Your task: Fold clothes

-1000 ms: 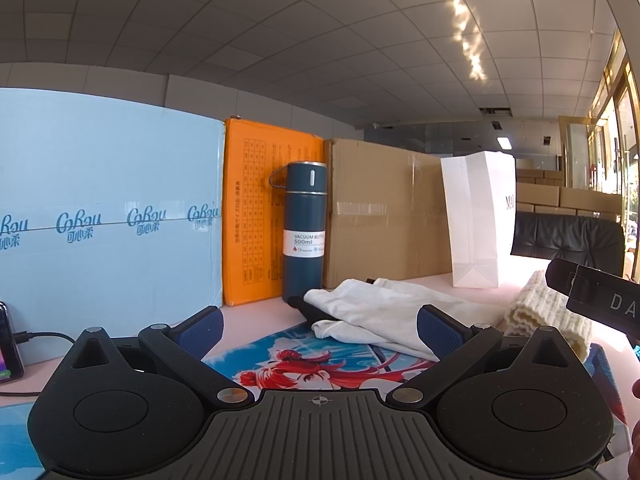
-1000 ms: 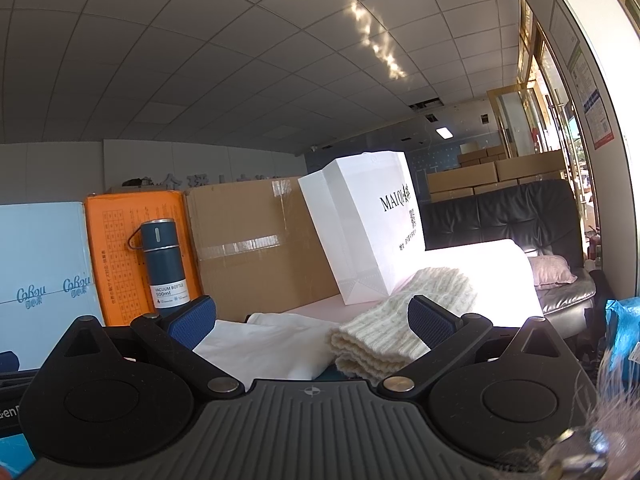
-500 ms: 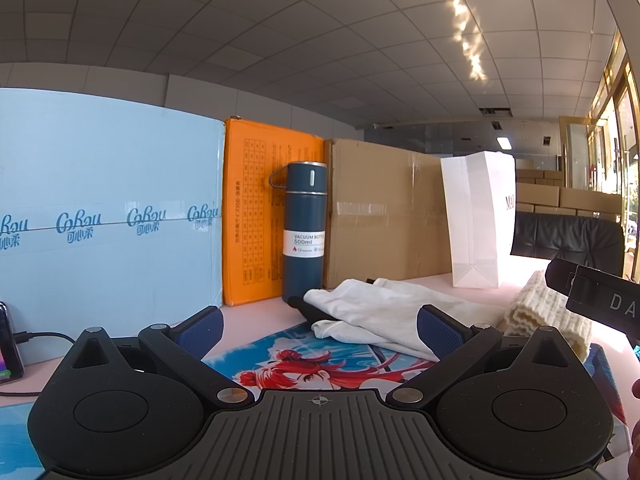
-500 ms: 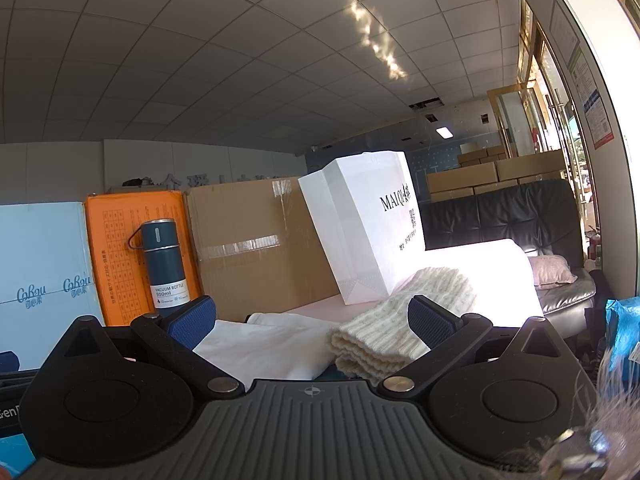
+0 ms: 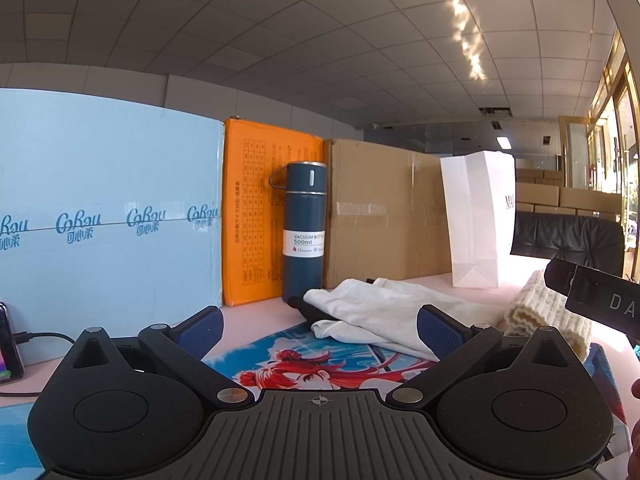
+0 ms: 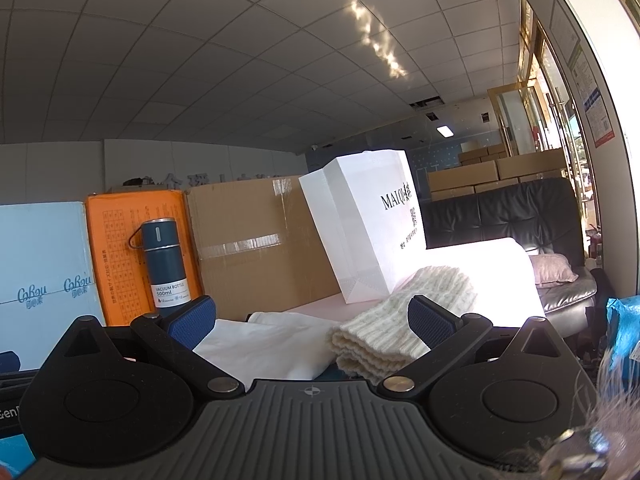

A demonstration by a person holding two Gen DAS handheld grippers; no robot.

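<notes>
I hold L gripper [image 5: 320, 332] & R gripper [image 6: 312, 322] level, jaws wide, empty, before crumpled white cotton garment [image 5: 380, 312]; cream ribbed knit [image 6: 400, 320] beside it.

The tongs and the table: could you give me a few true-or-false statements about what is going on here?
1. Both tongs, left and right, are open and hold nothing. True.
2. The blue bottle lies on its side. False: it stands upright against the orange box.
3. The cream knit is folded. True.
4. The white garment is neatly folded. False: it lies rumpled.
5. The white paper bag stands behind the knit. True.
</notes>
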